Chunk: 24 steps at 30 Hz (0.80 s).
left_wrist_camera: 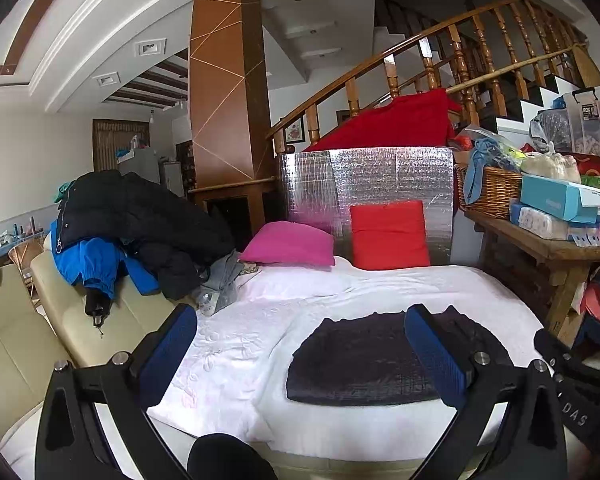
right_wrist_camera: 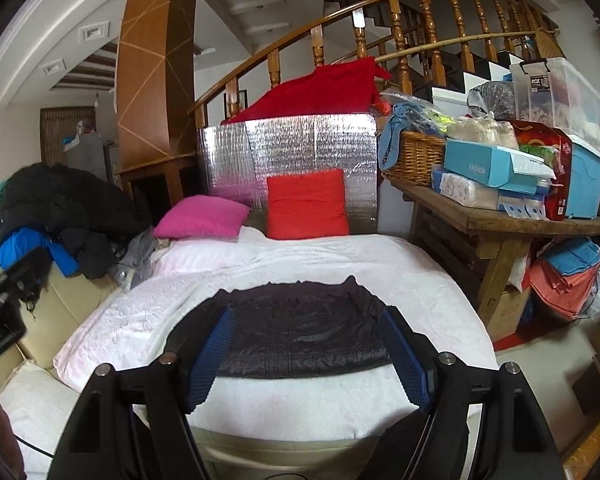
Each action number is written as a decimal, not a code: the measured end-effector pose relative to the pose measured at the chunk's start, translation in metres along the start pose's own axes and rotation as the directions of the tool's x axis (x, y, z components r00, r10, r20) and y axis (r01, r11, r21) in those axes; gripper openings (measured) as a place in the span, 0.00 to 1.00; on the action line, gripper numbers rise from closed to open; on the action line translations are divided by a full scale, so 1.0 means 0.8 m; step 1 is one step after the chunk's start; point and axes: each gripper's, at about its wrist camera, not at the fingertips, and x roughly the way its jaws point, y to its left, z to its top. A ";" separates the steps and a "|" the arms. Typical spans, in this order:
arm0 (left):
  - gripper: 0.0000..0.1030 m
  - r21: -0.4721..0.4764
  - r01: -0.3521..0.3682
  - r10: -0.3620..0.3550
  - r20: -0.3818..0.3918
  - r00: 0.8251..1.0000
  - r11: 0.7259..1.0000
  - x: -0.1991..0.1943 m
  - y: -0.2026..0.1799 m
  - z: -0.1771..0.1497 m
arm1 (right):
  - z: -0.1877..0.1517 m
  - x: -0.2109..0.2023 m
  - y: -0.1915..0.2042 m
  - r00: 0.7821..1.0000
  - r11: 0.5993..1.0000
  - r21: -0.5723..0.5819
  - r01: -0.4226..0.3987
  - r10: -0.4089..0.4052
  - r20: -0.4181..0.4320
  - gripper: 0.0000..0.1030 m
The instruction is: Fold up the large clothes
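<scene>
A dark, folded garment (left_wrist_camera: pixel 360 364) lies flat on the white bedcover (left_wrist_camera: pixel 260 320), near its front edge. My left gripper (left_wrist_camera: pixel 300 316) hovers above the bed with its blue pads wide apart and nothing between them; the garment shows past its right finger. In the right wrist view the same dark garment (right_wrist_camera: pixel 300 328) lies straight ahead on the bedcover (right_wrist_camera: pixel 120 320). My right gripper (right_wrist_camera: pixel 308 314) is open above the garment's near edge, pads clear of the cloth. The right gripper's black body (left_wrist_camera: pixel 572 380) shows at the lower right of the left wrist view.
A heap of black and blue jackets (left_wrist_camera: pixel 132 232) covers the cream sofa (left_wrist_camera: pixel 28 344) on the left. Pink (left_wrist_camera: pixel 288 244) and red (left_wrist_camera: pixel 388 236) cushions lean on a silver foil panel (left_wrist_camera: pixel 364 184). A cluttered wooden table (right_wrist_camera: pixel 500 224) stands right, bags beneath it.
</scene>
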 end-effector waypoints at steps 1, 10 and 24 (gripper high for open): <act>1.00 -0.002 -0.001 0.001 -0.002 1.000 1.000 0.000 0.000 0.000 | -0.001 0.003 0.000 1.000 1.000 0.002 -0.006 0.007 -0.008 0.76; 1.00 -0.009 -0.010 0.009 -0.036 0.999 1.000 0.014 0.002 -0.006 | -0.013 0.029 0.000 0.998 1.000 0.002 0.008 -0.008 -0.070 0.76; 1.00 -0.024 -0.022 0.021 -0.039 0.999 0.999 0.016 0.008 -0.007 | 0.000 0.018 -0.016 0.999 0.999 0.031 0.041 -0.040 -0.036 0.76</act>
